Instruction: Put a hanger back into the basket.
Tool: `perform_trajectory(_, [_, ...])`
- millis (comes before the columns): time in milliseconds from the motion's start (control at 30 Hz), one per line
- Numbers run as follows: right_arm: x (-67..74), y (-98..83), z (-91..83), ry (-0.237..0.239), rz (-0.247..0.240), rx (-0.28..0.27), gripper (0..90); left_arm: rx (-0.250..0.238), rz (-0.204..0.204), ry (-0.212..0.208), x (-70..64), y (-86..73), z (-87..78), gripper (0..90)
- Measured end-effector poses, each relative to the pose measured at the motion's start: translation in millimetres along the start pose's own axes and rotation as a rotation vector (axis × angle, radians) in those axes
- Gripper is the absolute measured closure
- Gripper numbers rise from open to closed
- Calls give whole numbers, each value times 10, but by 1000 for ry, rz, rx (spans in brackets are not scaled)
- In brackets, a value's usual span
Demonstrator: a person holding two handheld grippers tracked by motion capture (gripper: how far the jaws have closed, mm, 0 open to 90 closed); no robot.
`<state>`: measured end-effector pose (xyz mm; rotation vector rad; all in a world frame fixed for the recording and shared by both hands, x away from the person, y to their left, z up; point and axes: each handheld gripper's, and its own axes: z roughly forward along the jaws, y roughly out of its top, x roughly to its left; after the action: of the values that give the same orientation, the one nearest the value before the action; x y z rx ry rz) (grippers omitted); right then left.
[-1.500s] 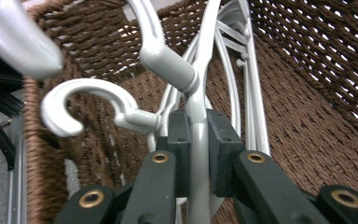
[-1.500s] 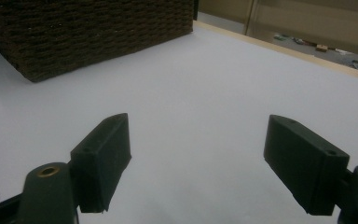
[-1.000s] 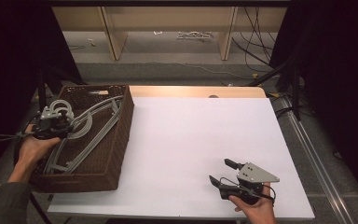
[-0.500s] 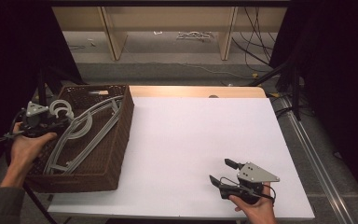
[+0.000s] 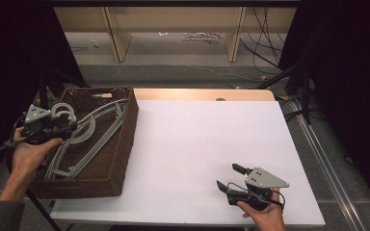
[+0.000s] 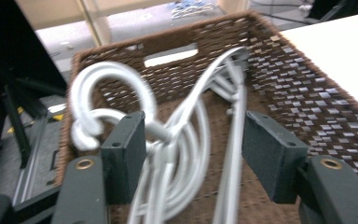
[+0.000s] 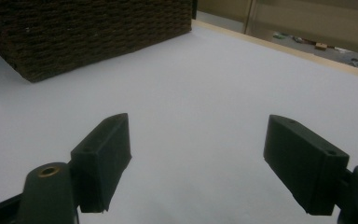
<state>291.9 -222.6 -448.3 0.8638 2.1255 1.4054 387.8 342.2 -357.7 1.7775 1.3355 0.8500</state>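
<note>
1. Hangers (image 5: 84, 139), grey and bundled, lie inside the brown wicker basket (image 5: 125, 144) at the left end of the white counter (image 5: 197, 144), their hooks toward the basket's left wall.
2. From the high view, the left tongs (image 5: 70, 126) hang over the basket's left rim, held in the person's left hand (image 5: 29, 154), with the hook loops just beside their tip; how wide the jaws stand is hard to read here.
3. Up close, the left gripper view settles it: the left tongs (image 6: 193, 149) are released, the jaws have just been opening, and the hanger necks (image 6: 177, 154) pass between the two pads, close against the left pad without being pinched. One large hook (image 6: 107, 88) curls above and to the left of the left pad.
4. That view also shows the handle slot (image 6: 170, 56) in the basket's far wall, which the high view shows only faintly.
5. At the counter's near right corner, the high view places the right tongs (image 5: 231, 178) in the right hand (image 5: 265, 214), low over the counter and well apart from the basket.
6. Looking along its own jaws, the right gripper view shows the right tongs (image 7: 196, 158) spread wide and empty over the bare white surface, with the basket's woven side (image 7: 88, 32) far ahead at upper left.
</note>
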Motion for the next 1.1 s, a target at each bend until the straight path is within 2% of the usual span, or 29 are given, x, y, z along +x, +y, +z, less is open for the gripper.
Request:
perform_trajectory(67, [9,0,-6,6,14,7,239,-3,9,-1,-63,21,-32,393])
perform_trajectory(133, [0,0,-4,1,4,-3,239,0,31,4,-98,40,-46,400])
perform_trajectory(200, [0,1,-4,2,3,-3,239,-6,35,-2,-123,51,-62,411])
perform_trajectory(367, [-1,1,-4,2,4,-3,239,-58,15,-74,-337,48,-142,377])
perform_trajectory(433, [3,2,-4,4,4,-2,239,-81,6,-117,-467,41,-173,352])
perform_trajectory(467, [10,3,-7,8,14,4,239,-89,6,-125,-543,35,-188,346])
perform_trajectory(533, [1,3,-3,1,-1,-7,239,-107,26,-157,-684,27,-214,334])
perform_trajectory(700, [-3,6,-10,0,-5,-12,239,-169,18,-246,-1027,-11,-276,305])
perform_trajectory(800, [3,7,-11,2,-1,-9,239,-188,29,-279,-1211,-43,-296,289])
perform_trajectory(867, [8,12,-23,0,0,2,239,-207,37,-321,-1308,-68,-299,280])
perform_trajectory(933, [5,12,-22,-1,-3,0,238,-222,32,-342,-1392,-100,-290,267])
perform_trajectory(1033, [7,13,-23,2,1,3,238,-236,20,-360,-1490,-161,-276,248])
perform_trajectory(1100, [18,8,-4,16,15,-18,238,-236,20,-375,-1551,-208,-268,213])
